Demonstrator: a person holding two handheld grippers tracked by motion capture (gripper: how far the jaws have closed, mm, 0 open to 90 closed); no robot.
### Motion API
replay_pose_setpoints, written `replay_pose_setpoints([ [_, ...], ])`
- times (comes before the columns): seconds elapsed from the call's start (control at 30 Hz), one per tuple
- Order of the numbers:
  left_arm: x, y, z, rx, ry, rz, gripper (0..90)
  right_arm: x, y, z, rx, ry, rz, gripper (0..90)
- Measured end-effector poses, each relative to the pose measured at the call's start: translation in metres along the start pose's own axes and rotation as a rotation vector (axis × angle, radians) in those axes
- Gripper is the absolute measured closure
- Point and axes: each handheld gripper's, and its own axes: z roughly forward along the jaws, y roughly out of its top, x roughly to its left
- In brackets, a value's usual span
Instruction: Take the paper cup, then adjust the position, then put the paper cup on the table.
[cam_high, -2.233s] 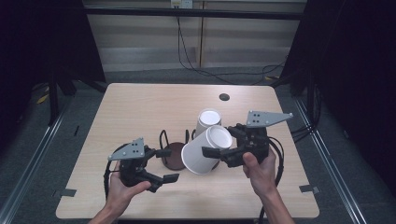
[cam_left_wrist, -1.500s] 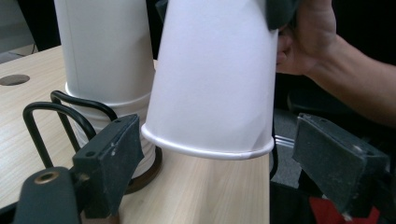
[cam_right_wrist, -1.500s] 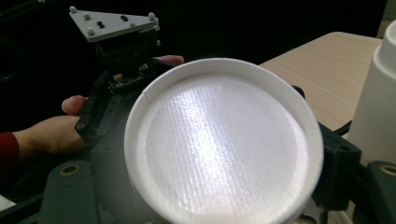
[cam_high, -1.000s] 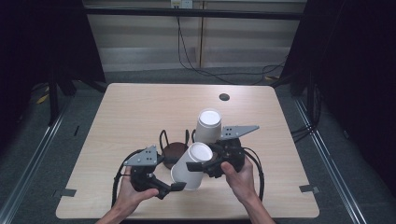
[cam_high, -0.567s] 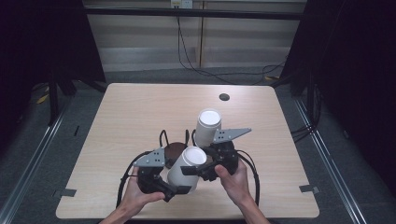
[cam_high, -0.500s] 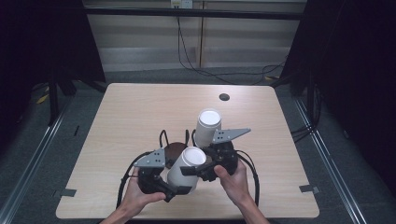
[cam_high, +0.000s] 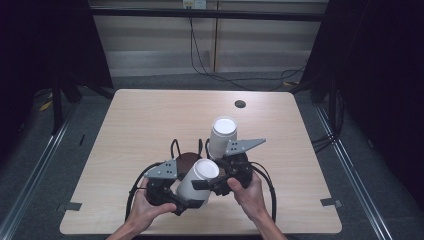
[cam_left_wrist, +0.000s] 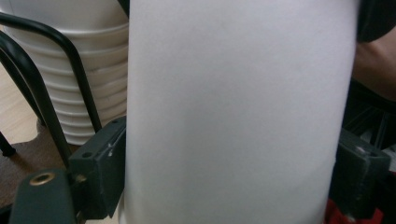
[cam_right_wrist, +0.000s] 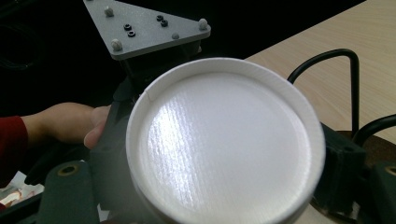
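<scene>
Bright tabletop, dark surroundings, blurred close-ups.

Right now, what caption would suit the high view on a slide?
Two hand-held grippers grasp a tilted white paper cup between them, beside a cup stack on a wooden table.

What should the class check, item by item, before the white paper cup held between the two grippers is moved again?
1. Left gripper jaws on either side of the white paper cup: ok.
2. Right gripper at the cup's upper end: ok; firm grip: cannot tell.
3. Cup undented: ok in the left gripper view.
4. Stack of cups upright: ok.
5. Black wire holder clear of the held cup: cannot tell.
6. Table free beyond the holder: ok.
</scene>
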Motion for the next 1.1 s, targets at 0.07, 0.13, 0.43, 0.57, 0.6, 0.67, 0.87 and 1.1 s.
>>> replay_pose_setpoints([
  [0.07,-0.001,0.0,0.0,0.021,0.001,0.005,14.9,0.0,0.0,-0.001,0.001,0.002,-0.006,19.9],
  [0.13,-0.001,0.001,0.001,0.029,-0.007,0.005,15.2,0.0,0.0,-0.002,0.001,-0.002,-0.008,18.2],
  [0.43,0.001,-0.001,0.002,0.098,-0.01,-0.006,15.4,-0.007,-0.005,-0.015,-0.01,0.02,-0.005,14.1],
  [0.57,0.002,0.001,-0.001,0.146,0.003,0.002,15.5,-0.01,-0.01,-0.022,-0.01,0.029,0.004,14.1],
  [0.6,0.003,0.001,-0.002,0.157,0.001,0.006,15.5,-0.01,-0.011,-0.023,-0.006,0.028,0.001,14.1],
  [0.67,0.004,0.002,-0.004,0.174,0.004,0.005,15.5,-0.011,-0.013,-0.026,0.004,0.028,-0.01,14.1],
  [0.87,0.009,0.0,-0.005,0.225,0.02,0.003,15.5,-0.013,-0.017,-0.029,0.061,-0.005,-0.018,14.6],
  [1.1,0.01,0.0,-0.004,0.296,0.026,0.015,15.5,-0.016,-0.02,-0.024,0.134,-0.009,-0.04,16.2],
])
